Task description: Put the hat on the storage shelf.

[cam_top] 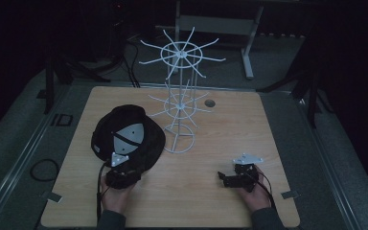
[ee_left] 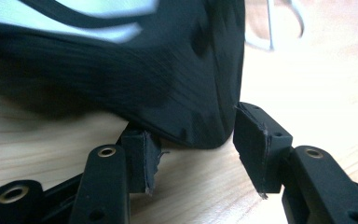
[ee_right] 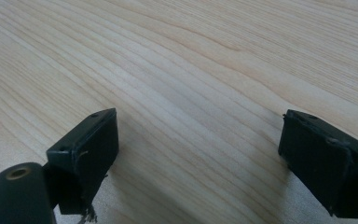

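We see the black hat [cam_top: 127,136] at centre-left on the table [cam_top: 220,139]; our left gripper [ee_left: 193,149] is spread around its brim edge. Our right gripper [ee_right: 198,161], lower right, gapes wide.

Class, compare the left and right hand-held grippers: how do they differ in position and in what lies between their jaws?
The left hand-held gripper is at the black cap, whose edge sits between its open jaws; the right hand-held gripper has bare wooden table between its wider-spread jaws. The left is beside the cap, the right apart from it. Both are open.
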Demonstrator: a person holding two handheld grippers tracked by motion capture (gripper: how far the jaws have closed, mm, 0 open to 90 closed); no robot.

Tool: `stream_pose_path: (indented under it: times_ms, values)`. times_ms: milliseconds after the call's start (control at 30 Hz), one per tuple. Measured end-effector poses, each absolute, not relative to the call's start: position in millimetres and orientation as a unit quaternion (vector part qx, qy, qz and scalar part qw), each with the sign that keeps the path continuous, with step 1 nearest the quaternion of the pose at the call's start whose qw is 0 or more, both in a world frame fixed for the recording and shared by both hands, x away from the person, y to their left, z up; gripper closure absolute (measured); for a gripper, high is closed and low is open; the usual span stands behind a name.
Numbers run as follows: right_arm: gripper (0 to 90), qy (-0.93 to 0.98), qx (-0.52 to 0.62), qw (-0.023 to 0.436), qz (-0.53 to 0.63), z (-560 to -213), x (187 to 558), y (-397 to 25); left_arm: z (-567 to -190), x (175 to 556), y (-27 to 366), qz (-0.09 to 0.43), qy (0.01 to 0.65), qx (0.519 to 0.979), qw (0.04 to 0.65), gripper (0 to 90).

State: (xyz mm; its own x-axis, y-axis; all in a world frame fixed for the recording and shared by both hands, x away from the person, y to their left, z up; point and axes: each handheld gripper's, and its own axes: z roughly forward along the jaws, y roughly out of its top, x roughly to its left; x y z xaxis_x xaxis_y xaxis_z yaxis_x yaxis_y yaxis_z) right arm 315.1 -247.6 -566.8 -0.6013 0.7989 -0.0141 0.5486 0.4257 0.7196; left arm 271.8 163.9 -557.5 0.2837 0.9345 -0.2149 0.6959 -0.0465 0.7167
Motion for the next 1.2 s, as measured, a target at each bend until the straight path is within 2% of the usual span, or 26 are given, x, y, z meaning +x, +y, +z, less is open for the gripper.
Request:
stream_pose_path:
  times_ms: [133, 300, 400, 467, 533, 600, 667, 733, 833, 867, 1033, 1200]
  values:
    - [11.9, 0.825, 0.409, 0.18, 0.347, -567, 315, -248, -560, 277, 160, 0.149, 0.58, 0.703, 0.383, 49.3]
    - [11.9, 0.825, 0.409, 0.18, 0.347, -567, 315, -248, -556, 275, 170, 0.129, 0.58, 0.695, 0.404, 64.7]
    - [11.9, 0.825, 0.409, 0.18, 0.347, -567, 315, -248, -549, 272, 173, 0.144, 0.576, 0.694, 0.407, 68.2]
    - [11.8, 0.825, 0.409, 0.18, 0.347, -567, 315, -248, -549, 273, 173, 0.149, 0.581, 0.684, 0.415, 63.5]
    - [11.9, 0.825, 0.408, 0.181, 0.347, -567, 315, -248, -553, 278, 168, 0.136, 0.587, 0.679, 0.42, 52.5]
    - [11.8, 0.825, 0.408, 0.18, 0.347, -567, 315, -248, -559, 285, 158, 0.145, 0.586, 0.685, 0.408, 48.0]
    - [11.9, 0.825, 0.408, 0.18, 0.347, -567, 315, -248, -562, 291, 151, 0.132, 0.592, 0.682, 0.409, 44.1]
    - [11.9, 0.825, 0.409, 0.181, 0.347, -567, 315, -248, -563, 296, 147, 0.137, 0.594, 0.684, 0.401, 45.7]
    - [11.9, 0.825, 0.408, 0.18, 0.347, -567, 315, -248, -561, 296, 149, 0.137, 0.595, 0.68, 0.405, 63.6]
    - [11.9, 0.825, 0.408, 0.18, 0.347, -567, 315, -248, -561, 295, 151, 0.132, 0.597, 0.676, 0.41, 65.4]
    - [11.9, 0.825, 0.409, 0.18, 0.347, -567, 315, -248, -551, 289, 164, 0.128, 0.595, 0.67, 0.426, 71.3]
    - [11.9, 0.825, 0.409, 0.18, 0.347, -567, 315, -248, -540, 285, 181, 0.126, 0.592, 0.672, 0.426, 72.0]
